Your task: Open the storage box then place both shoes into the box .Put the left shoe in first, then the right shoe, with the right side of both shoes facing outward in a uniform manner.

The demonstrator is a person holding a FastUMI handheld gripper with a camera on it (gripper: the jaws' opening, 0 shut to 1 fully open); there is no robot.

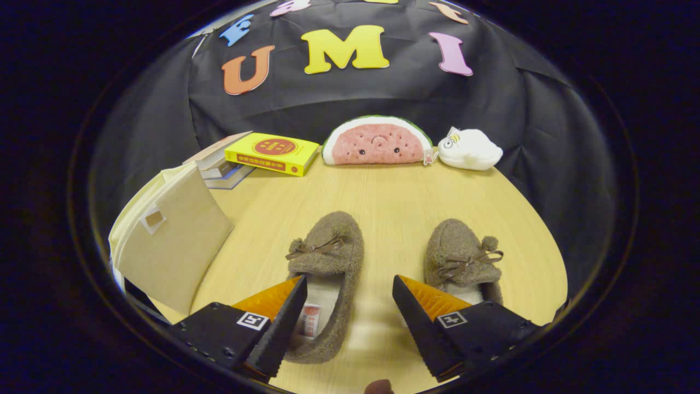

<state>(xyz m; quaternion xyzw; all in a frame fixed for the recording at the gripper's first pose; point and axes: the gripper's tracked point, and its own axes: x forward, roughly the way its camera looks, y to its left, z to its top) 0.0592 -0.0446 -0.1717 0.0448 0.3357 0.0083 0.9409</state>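
**Brown fleece slippers on bench, claw wide above them**

Pale wood-grain bench (394, 191) carrying all items. Claw (349, 293) spread wide, gripping nothing, fingers well apart and clear of each other. Left-hand slipper (331, 257) lying between the fingers, nearer the left finger, whose tip overlaps the opening; toe pointing away, small bow and pompom on the vamp, pale lining and a tag visible inside. Right-hand slipper (459, 254) partly behind the right finger, toe likewise pointing away, bow and pompom toward its outer side. Contact between fingers and either slipper: cannot tell. Slippers apart, bare bench between them.

Beige fabric storage box (169, 241) left of the slippers, beyond the left finger, small label window on the facing panel. Open or closed: cannot tell from this angle.

Beyond the box, stack of books (224, 167) with a yellow book (272, 154) leaning on it. At the far bench edge against the black cloth wall, watermelon-slice plush (376, 142); white plush (469, 149) just beside it to the right.
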